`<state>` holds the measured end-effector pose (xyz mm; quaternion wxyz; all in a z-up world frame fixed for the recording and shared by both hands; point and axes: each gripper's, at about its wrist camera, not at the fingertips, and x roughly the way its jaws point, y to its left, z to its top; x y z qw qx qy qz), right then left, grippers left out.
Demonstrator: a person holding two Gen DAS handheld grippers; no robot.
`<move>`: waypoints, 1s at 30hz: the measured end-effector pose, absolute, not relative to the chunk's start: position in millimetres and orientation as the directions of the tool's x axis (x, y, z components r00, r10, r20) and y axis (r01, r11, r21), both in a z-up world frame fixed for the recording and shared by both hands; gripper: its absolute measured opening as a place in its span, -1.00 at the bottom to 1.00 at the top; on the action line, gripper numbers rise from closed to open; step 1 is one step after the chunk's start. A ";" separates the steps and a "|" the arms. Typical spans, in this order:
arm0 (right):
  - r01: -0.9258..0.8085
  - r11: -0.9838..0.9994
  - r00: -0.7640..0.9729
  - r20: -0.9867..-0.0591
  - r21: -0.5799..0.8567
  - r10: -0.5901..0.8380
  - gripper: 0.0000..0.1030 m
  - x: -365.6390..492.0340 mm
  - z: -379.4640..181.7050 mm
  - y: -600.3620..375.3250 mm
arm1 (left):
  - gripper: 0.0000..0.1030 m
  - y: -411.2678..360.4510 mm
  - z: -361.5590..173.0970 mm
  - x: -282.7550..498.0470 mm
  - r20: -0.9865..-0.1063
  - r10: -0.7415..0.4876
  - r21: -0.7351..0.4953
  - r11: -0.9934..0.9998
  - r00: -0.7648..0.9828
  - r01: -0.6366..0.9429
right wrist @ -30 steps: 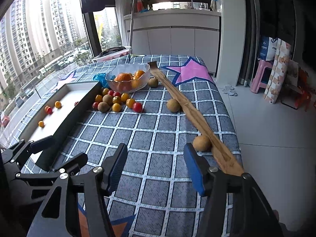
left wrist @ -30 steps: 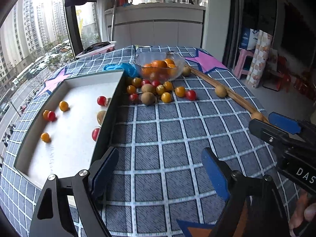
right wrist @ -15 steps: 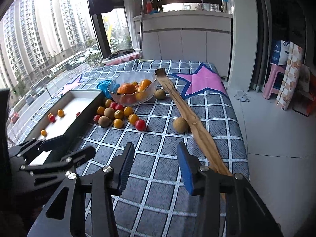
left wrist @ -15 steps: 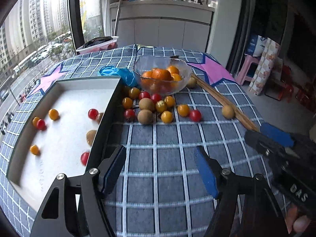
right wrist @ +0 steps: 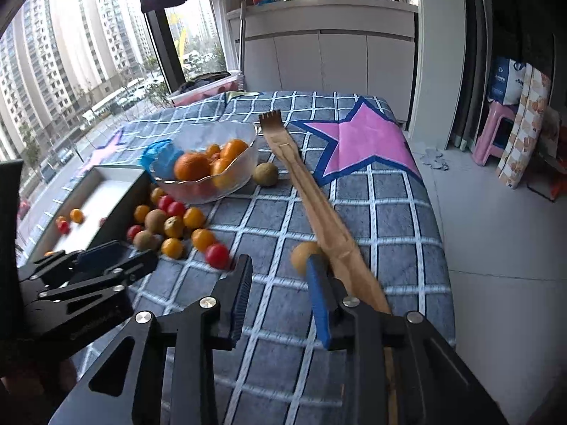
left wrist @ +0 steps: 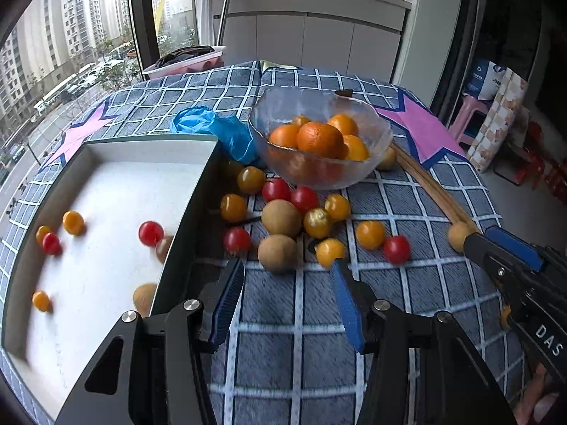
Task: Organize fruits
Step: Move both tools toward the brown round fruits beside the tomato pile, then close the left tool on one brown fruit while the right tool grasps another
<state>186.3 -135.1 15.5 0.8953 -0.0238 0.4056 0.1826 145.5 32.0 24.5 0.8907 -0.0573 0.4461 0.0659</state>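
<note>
Covering the whole surface: a blue-grey checked tablecloth [left wrist: 301, 372] with pink stars. Standing at the left side: a shallow tray [left wrist: 198, 191] with dark walls and a white floor, holding several small red and orange tomatoes [left wrist: 151, 232] and two brown fruits against its right wall. Running diagonally along the right side: a long wooden backscratcher [right wrist: 319, 205], its toothed end toward the far edge. Sitting beyond the tray's far right corner: a clear glass bowl [left wrist: 375, 124] holding oranges [left wrist: 320, 140], with a crumpled blue plastic bag [left wrist: 219, 127] just beside it on the left. Spread on the cloth between bowl and tray: a loose cluster of red and yellow cherry tomatoes [left wrist: 304, 198] mixed with two brown kiwi-like fruits [left wrist: 281, 217], the nearer of them [left wrist: 277, 252] just ahead of the left gripper [left wrist: 287, 272], between its blue pads. Left gripper: jaws spread wide, holding nothing, low over the cloth beside the tray's near right wall. Right gripper [right wrist: 280, 265]: also spread apart and empty, its right pad just in front of a round brown fruit [right wrist: 305, 253] lying against the backscratcher. Resting alone between bowl and backscratcher: another brown fruit [right wrist: 265, 174]. Lying apart at the cluster's right edge: one red tomato [right wrist: 217, 255].
</note>
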 end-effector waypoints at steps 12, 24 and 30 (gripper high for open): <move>-0.333 0.943 0.605 -0.767 -0.001 0.213 -0.48 204.8 -5.9 -121.2 | 0.03 30.9 17.6 154.3 -0.775 0.026 -0.067 0.990 0.632 -0.123; -0.358 0.933 0.624 -0.737 0.026 0.260 -0.48 181.4 -6.1 -117.9 | -0.27 28.5 16.8 151.1 -0.746 0.003 -0.094 0.990 0.666 -0.110; -0.353 0.933 0.628 -0.720 0.076 0.296 -0.48 177.8 -2.9 -122.1 | -0.31 27.7 16.1 152.4 -0.746 0.007 -0.084 0.991 0.666 -0.105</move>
